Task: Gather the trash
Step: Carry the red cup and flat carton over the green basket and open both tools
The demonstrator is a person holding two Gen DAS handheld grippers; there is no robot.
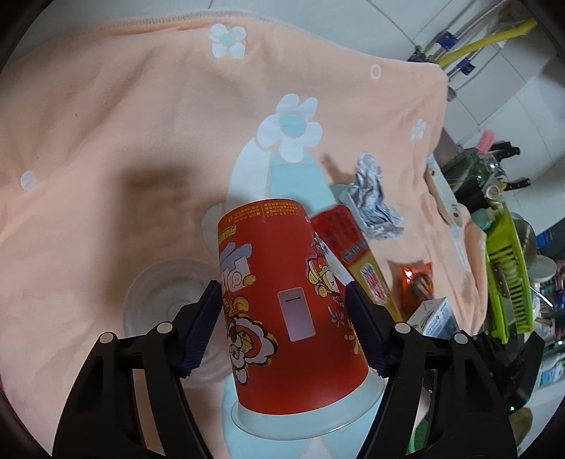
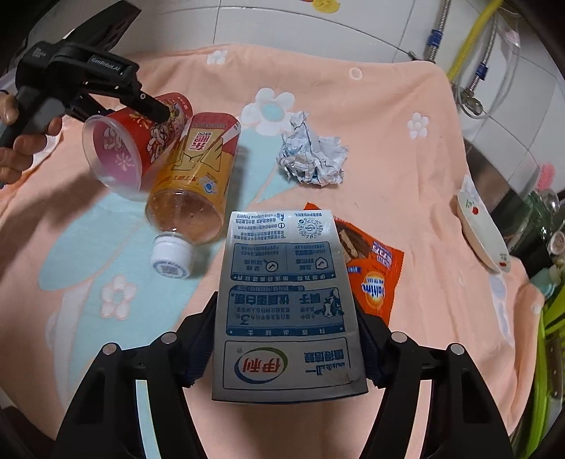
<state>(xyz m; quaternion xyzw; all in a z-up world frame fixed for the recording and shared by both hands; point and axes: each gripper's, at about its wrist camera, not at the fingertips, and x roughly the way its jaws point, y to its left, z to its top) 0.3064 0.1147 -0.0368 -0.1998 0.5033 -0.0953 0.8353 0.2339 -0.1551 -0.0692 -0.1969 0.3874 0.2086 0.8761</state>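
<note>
My left gripper (image 1: pixel 282 300) is shut on a red printed plastic cup (image 1: pixel 279 310), held tilted above the peach flowered blanket (image 1: pixel 106 123); the cup also shows in the right wrist view (image 2: pixel 134 141), mouth toward the camera. My right gripper (image 2: pixel 286 335) is shut on a grey milk carton (image 2: pixel 286 300). On the blanket lie a yellow-labelled bottle (image 2: pixel 194 183) with a white cap, a crumpled paper ball (image 2: pixel 312 155) and an orange snack wrapper (image 2: pixel 374 275). The paper ball (image 1: pixel 370 201) and the wrapper (image 1: pixel 416 279) also show in the left wrist view.
A clear plastic lid (image 1: pixel 166 293) lies on the blanket left of the cup. A white dish (image 2: pixel 483 229) sits at the blanket's right edge. A green dish rack (image 1: pixel 508 279) with kitchenware stands to the right. Pipes and a tiled wall (image 2: pixel 353 21) are behind.
</note>
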